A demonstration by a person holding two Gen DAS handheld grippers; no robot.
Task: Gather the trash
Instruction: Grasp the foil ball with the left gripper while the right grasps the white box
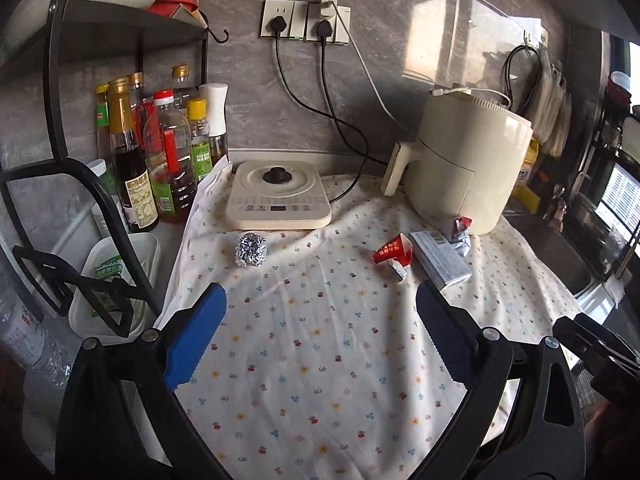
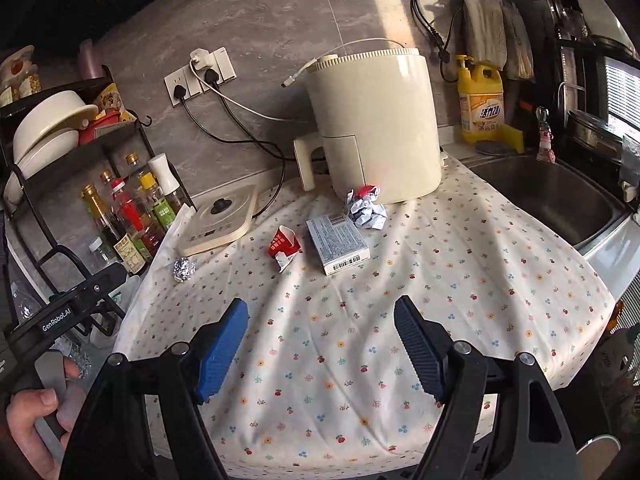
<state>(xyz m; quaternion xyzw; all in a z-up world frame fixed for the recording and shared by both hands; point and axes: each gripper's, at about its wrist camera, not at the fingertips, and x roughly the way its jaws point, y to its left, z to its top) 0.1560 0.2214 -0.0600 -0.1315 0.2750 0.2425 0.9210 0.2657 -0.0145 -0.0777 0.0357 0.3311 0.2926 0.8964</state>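
Trash lies on the floral cloth (image 1: 320, 340): a foil ball (image 1: 251, 249) (image 2: 183, 269), a crumpled red paper cup (image 1: 393, 255) (image 2: 285, 246), a grey-white flat box (image 1: 439, 259) (image 2: 337, 243) and a crumpled paper wad (image 1: 461, 236) (image 2: 366, 208) against the air fryer. My left gripper (image 1: 320, 300) is open and empty, hovering above the cloth, short of the foil ball and cup. My right gripper (image 2: 322, 312) is open and empty above the cloth, short of the box. The left gripper's body (image 2: 72, 312) shows at the left edge of the right wrist view.
A cream air fryer (image 1: 464, 164) (image 2: 372, 128) and an induction hob (image 1: 278, 200) (image 2: 218, 224) stand at the back. A black rack with bottles (image 1: 160, 160) (image 2: 128, 216) stands left. A sink (image 2: 552, 200) lies right, with a yellow detergent bottle (image 2: 480, 100). Cables hang from wall sockets (image 1: 306, 20).
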